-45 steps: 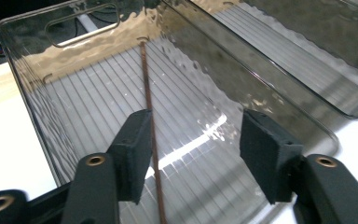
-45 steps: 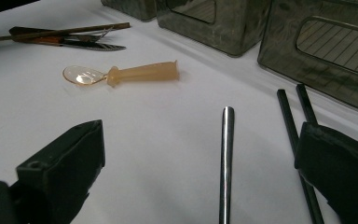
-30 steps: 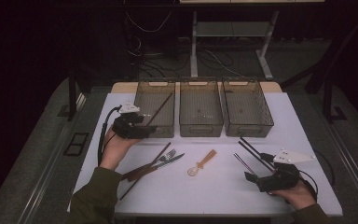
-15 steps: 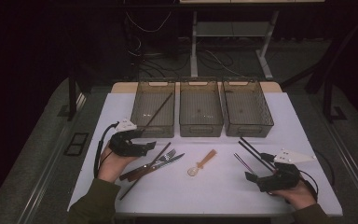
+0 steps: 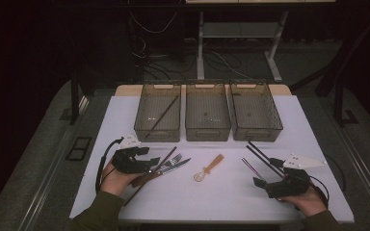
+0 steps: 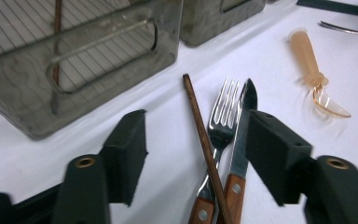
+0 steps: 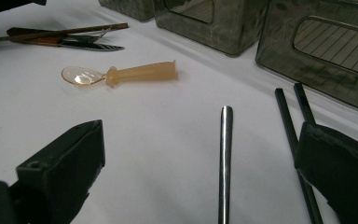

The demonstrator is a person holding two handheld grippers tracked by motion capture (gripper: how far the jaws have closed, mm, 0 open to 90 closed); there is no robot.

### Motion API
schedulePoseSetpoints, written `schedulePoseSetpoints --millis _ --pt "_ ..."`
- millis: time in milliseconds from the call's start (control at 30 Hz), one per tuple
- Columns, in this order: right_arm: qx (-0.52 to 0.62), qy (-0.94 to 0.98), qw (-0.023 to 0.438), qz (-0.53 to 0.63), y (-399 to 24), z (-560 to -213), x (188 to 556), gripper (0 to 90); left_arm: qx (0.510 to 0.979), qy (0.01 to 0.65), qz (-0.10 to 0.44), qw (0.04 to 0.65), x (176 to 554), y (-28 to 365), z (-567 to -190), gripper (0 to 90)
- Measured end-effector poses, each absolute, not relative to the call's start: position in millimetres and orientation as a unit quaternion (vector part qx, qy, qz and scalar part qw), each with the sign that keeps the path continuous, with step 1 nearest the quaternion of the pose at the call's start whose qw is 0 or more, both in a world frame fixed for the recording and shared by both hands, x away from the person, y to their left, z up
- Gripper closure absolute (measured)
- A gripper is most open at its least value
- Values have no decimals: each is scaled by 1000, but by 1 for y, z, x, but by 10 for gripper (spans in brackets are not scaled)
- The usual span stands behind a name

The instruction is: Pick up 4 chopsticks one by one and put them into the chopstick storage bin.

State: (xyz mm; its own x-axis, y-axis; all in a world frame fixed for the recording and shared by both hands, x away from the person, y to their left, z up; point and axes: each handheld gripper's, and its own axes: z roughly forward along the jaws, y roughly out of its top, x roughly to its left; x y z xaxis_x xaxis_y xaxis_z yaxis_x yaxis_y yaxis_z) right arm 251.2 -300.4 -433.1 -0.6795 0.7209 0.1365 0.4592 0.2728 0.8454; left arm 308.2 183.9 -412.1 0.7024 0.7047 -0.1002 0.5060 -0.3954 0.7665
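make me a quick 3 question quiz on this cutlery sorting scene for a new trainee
1. True or false: the left bin already holds a brown chopstick.
2. Which items lie between the jaws of the left gripper? A) wooden chopstick, fork and knife B) orange spoon C) two black chopsticks
3. What lies on the table between the jaws of the right gripper?

Key
1. True.
2. A. The jaws have just been closing, but the pads do not yet press on any of the three.
3. A slim metal handle; the jaws stand open and clear of it.
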Motion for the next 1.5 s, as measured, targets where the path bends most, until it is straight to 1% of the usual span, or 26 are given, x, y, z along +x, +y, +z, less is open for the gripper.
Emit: schedulePoseSetpoints --millis 100,233,400,600,900,1233,1500 --pt "375 786 139 472 -300 -433 251 18 828 366 111 409 308 181 -416 475" --pt "374 786 140 471 -300 -433 251 18 833 364 100 404 309 177 -420 536" --pt "374 787 140 471 -300 -433 252 18 841 363 93 391 309 173 -423 641" --pt "374 786 140 471 -300 -433 251 18 853 360 86 368 310 170 -429 701" --pt "373 787 140 470 -300 -433 252 18 857 364 73 357 312 168 -434 749" --pt "373 787 142 470 -300 -433 252 18 863 362 73 344 313 166 -437 792" --pt "373 787 141 470 -300 -433 252 18 866 359 73 341 314 166 -437 797"
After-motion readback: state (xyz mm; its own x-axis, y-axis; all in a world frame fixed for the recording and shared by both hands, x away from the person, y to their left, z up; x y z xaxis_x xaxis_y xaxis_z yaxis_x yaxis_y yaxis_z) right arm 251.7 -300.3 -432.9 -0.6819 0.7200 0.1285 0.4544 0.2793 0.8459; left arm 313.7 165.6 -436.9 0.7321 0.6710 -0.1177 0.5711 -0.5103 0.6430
